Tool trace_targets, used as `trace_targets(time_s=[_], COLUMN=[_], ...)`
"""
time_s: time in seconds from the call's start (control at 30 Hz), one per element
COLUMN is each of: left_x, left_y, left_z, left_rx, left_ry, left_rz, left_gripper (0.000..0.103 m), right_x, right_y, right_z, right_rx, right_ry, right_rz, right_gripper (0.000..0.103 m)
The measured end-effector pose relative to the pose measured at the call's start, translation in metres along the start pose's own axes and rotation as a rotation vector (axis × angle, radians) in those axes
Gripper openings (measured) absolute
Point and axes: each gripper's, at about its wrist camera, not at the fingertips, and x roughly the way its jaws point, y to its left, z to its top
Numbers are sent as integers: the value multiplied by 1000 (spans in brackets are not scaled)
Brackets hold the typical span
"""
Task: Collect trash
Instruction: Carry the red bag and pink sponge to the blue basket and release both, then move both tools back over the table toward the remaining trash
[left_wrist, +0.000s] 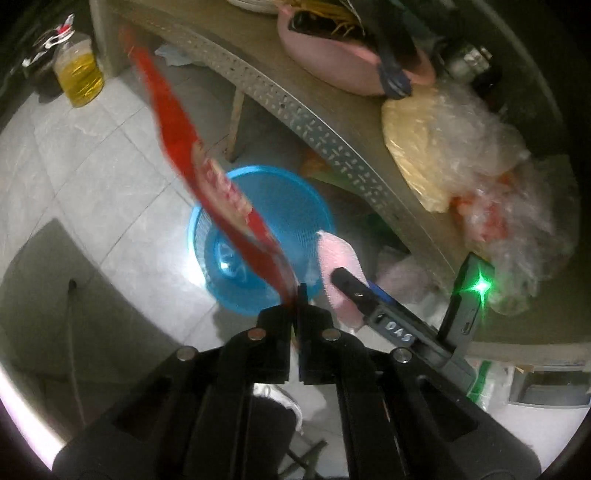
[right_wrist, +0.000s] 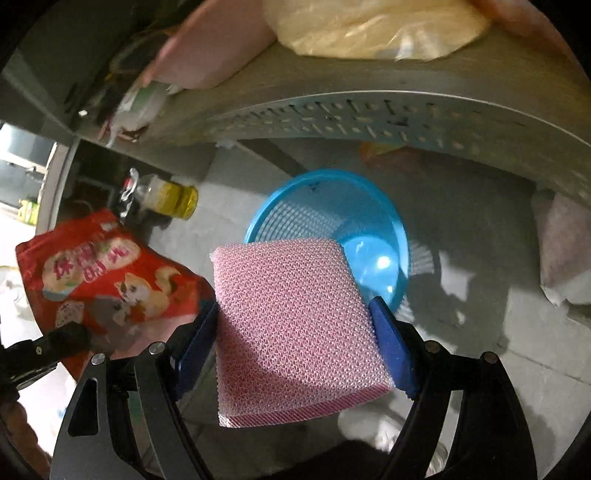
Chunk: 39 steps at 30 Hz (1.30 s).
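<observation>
Fingers (right_wrist: 391, 350) clamp pink sponge (right_wrist: 295, 325) — cat-printed bag (right_wrist: 107, 273) shown broadside.

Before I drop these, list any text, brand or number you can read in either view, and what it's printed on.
"休闲时光": on the red snack bag, large characters above cartoon animals.
"DAS": on the body of the right hand-held gripper, printed twice, once inverted.
Smaller print on the bag: too small to read.
The bag's print in the left wrist view: blurred.
Oil bottle: nothing readable.
</observation>
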Motion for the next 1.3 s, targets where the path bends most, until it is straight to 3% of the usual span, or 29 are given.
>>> trace_targets(time_s=[0.07,0.13,0.33,0.6,0.77,0.93,1.0,1.13,1.3], left_x=[15,25,17,-44,-96,-141,-154,-187,-223], left_y=[0,-4,-3,-10,-20,-20,-17,-4,19], left_z=[12,20,18,-2,-33,-72,-86,-123,-166], left_rx=[-6,13,17,59,130,154,156,127,50], left_ry=[1,-6,-9,-142,-257,-315,-339,-399,-471], left_rz=[8,46,53,62,54,19,21,6,-25], left_gripper=[29,38,43,57,65,78,82,86,93], right_x=[20,31,34,-9,-48,-91,-112,-141,-170], right_y=[-4,-5,-17,-2,34,74,93,118,142], right_z=[10,15,12,-3,-28,-50,-61,-76,-95], right_rx=[0,-3,12,-92,-242,-382,-460,-557,-644], right_ry=[-4,-8,-34,-91,-150,-237,-291,-325,-307], right_rz=[-17,-52,-81,-128,-164,-208,-242,-270,-276], right_gripper=[83,84,84,84,85,97,97,97,97])
